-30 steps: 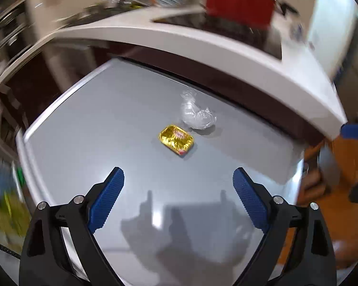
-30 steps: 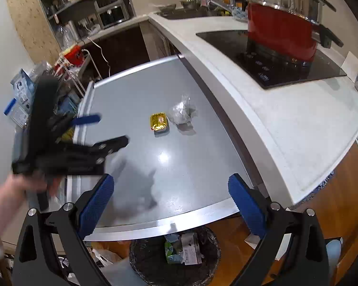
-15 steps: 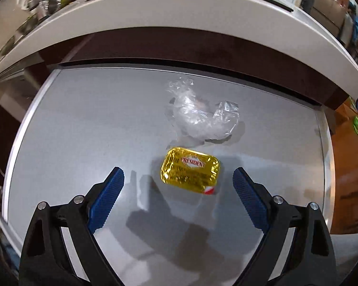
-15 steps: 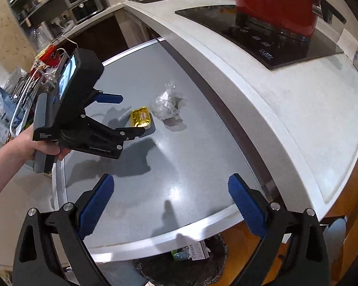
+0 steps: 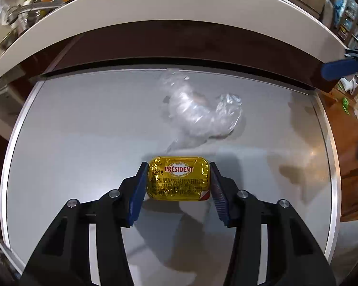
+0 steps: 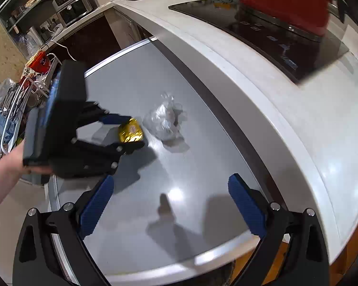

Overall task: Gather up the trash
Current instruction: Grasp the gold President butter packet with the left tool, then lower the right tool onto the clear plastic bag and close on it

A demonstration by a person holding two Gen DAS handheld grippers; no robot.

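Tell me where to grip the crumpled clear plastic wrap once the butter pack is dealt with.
Take the crumpled plastic wrap at its bunched middle, coming from above with the jaws spanning its narrow width. It lies loose and lumpy on the grey table, just beyond the gold butter pack, so the thin edges would probably slip.

Left claw [image 5: 178, 178] clamped; right claw [image 6: 171, 205] spread wide.

The butter packet [image 5: 179, 178] is shiny, crinkled gold foil, and beside it the plastic wrap [image 5: 198, 112] is clear, crumpled and glossy. Both lie on a smooth grey table [image 5: 83, 131] with a bright metal rim and soft sheen. Past the table, the worktop [image 6: 286, 109] looks white, polished stone.
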